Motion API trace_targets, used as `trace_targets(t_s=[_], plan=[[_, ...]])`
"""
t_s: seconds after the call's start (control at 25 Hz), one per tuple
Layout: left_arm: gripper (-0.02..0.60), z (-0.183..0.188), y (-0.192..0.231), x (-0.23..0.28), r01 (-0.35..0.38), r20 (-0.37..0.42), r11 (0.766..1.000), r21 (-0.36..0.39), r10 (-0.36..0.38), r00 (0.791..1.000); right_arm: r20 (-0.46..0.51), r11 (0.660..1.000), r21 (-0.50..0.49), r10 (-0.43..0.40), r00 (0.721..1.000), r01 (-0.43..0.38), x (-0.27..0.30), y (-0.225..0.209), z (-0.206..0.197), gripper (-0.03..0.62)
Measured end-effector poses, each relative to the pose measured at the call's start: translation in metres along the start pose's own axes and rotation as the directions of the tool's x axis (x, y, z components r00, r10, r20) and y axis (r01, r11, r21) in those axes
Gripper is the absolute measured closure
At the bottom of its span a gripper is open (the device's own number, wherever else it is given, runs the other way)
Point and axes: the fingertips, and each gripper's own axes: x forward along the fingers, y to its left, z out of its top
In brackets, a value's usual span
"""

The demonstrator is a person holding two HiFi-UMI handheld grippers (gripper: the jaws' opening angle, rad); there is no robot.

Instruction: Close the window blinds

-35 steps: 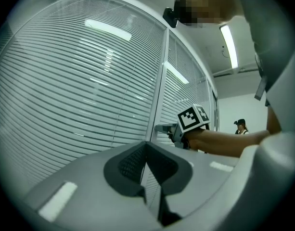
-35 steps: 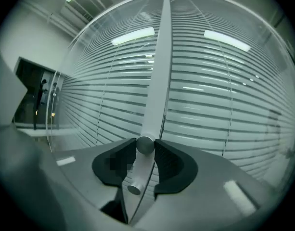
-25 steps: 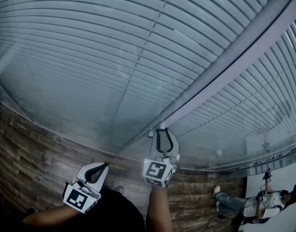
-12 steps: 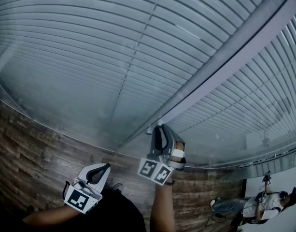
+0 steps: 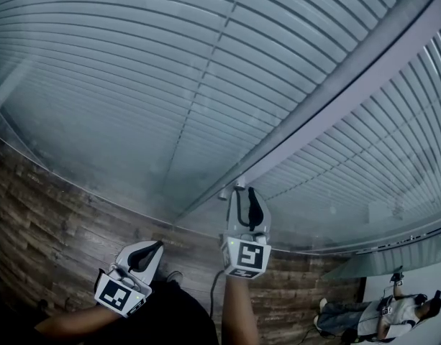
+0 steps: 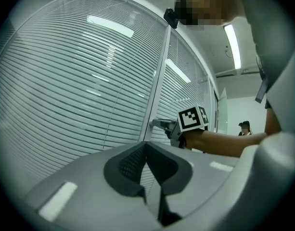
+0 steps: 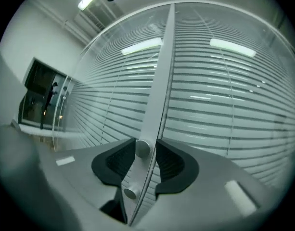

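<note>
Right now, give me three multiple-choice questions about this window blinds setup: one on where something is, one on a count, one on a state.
1. Where is the right claw?
A) down at the wooden floor
B) around the upper knob on the frame post
C) high on the glass, far from the post

2. How many round knobs sit on that post?
A) one
B) two
C) four

3. How do the left claw's jaws stand?
A) together, empty
B) wide apart
C) clamped on a cord

Answers:
1 B: the right gripper view shows the knob between its jaws, which have just been opening.
2 B: the lower knob sits just under the upper one.
3 A: the left gripper view shows the jaws meeting with nothing between them.
</note>
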Motion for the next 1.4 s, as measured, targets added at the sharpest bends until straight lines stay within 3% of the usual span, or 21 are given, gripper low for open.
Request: trace_targets(t_s=[0.24, 0.36, 0.48, 1.04, 1.4], plan=[[0.583, 0.004, -0.012, 0.005, 0.001, 0.015, 1.000, 0.009, -0.001, 1.000, 0.075, 0.992, 0.125, 0.004, 0.997, -0.013, -0.033, -0.001, 0.007, 0.492], [0.583, 0.015, -0.022, 0.013, 0.009, 0.029, 1.000, 0.014, -0.009, 1.000, 0.097, 0.990, 0.138, -0.014, 0.995, 0.001, -0.046, -0.006, 0.018, 0.519], [0.583, 0.017, -0.030, 0.022, 0.014, 0.045, 1.000, 0.026, -0.015, 0.999, 0.109, 0.990, 0.141, -0.017, 0.994, 0.002, -0.056, -0.014, 0.016, 0.591], [0.583, 0.005, -0.045, 0.056, -0.001, 0.038, 0.999, 0.047, 0.000, 0.999, 0.056, 0.992, 0.125, 0.001, 0.998, -0.008, -0.081, -0.031, -0.020, 0.594], [0.583, 0.011, -0.054, 0.069, -0.030, 0.063, 0.999, 0.043, 0.027, 0.998, 0.091, 0.992, 0.120, 0.013, 0.996, -0.024, -0.093, -0.027, -0.013, 0.594]])
